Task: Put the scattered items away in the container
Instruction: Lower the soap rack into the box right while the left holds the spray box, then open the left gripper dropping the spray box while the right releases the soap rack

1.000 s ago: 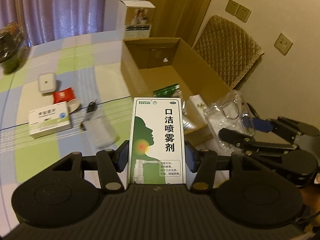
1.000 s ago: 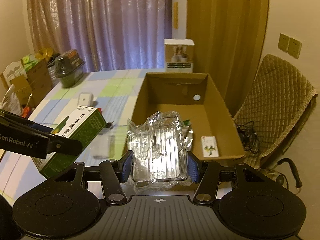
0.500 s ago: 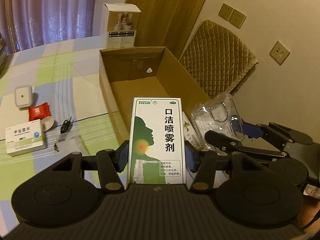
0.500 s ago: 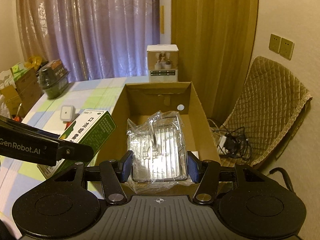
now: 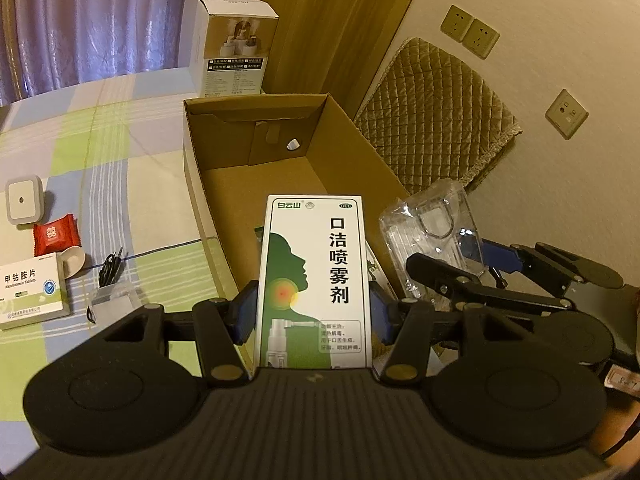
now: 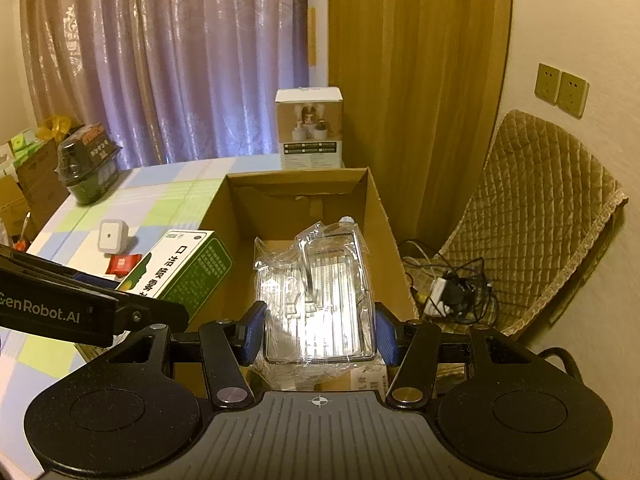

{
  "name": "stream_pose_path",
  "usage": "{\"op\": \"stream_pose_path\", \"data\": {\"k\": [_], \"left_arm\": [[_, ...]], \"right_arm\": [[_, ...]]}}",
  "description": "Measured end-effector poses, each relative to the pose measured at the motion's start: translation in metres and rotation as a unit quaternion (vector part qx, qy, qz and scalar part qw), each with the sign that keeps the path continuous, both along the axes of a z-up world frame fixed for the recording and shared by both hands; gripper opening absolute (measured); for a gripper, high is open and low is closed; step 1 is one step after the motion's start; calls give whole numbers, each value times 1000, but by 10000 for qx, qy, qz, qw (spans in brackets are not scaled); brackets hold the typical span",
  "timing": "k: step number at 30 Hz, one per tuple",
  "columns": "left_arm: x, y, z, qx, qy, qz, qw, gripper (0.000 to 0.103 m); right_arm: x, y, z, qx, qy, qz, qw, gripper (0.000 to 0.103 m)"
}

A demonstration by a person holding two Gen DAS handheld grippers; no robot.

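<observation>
Left wrist view: the left gripper (image 5: 312, 312) is clamped on a green spray box (image 5: 312, 276), and the right gripper (image 6: 318, 330) squeezes a clear plastic pack (image 6: 320, 292). Both hang over the open cardboard box (image 6: 378, 216) on the counter (image 5: 120, 152), likely ready to drop them in.

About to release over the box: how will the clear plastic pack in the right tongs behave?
The pack looks light, so it should drop softly. Its loose crinkled wrap may cling to the pads. Its glossy shell could slide inside the box.
</observation>
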State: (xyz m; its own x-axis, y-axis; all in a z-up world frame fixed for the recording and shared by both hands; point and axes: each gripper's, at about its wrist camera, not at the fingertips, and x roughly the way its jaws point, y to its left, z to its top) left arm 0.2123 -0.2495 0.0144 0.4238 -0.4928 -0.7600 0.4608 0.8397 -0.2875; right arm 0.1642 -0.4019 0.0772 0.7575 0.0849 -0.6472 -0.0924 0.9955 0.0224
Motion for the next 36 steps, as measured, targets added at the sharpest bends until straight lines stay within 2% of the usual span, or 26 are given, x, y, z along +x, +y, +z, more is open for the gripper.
{"op": "stream_pose_path", "data": {"k": [11, 33, 36], "left_arm": [[17, -12, -10, -58, 68, -17, 10000, 51], [34, -22, -34, 0, 215, 106, 9997, 50], [33, -17, -35, -7, 209, 172, 9996, 57]], "right_arm": [[18, -13, -2, 17, 34, -120, 9999, 58], [39, -17, -23, 54, 232, -156, 9996, 58], [41, -18, -24, 42, 238, -174, 9996, 58]]}}
